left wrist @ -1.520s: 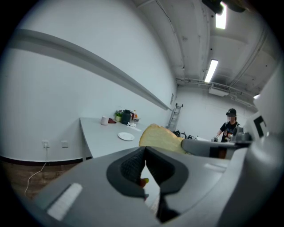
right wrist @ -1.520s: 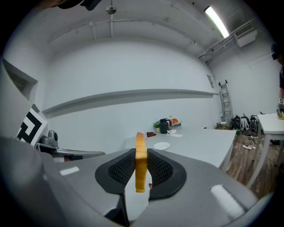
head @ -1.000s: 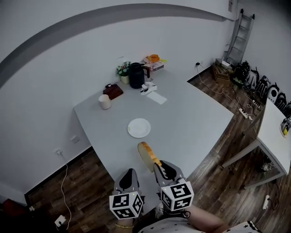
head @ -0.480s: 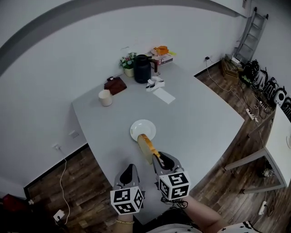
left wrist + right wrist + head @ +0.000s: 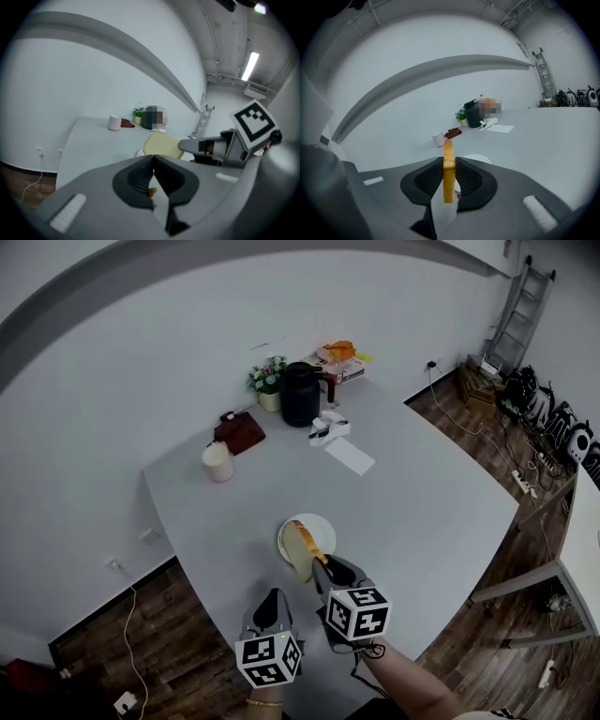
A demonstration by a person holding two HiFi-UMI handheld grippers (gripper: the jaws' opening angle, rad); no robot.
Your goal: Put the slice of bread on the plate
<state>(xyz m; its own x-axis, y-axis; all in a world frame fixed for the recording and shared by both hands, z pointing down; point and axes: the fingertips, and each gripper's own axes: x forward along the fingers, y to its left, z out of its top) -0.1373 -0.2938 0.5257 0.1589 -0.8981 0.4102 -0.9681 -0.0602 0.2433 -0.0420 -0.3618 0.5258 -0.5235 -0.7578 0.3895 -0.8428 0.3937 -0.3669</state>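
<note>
While my right gripper grips the slice of bread upright on edge above the plate's near side, I fear an early release would tip it onto the bench. My left gripper is closed on nothing.

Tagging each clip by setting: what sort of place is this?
Likely a workshop or lab room, not a home kitchen: a large plain table stands on wood flooring, a ladder leans on the bare white wall, and equipment lines the floor near it.
</note>
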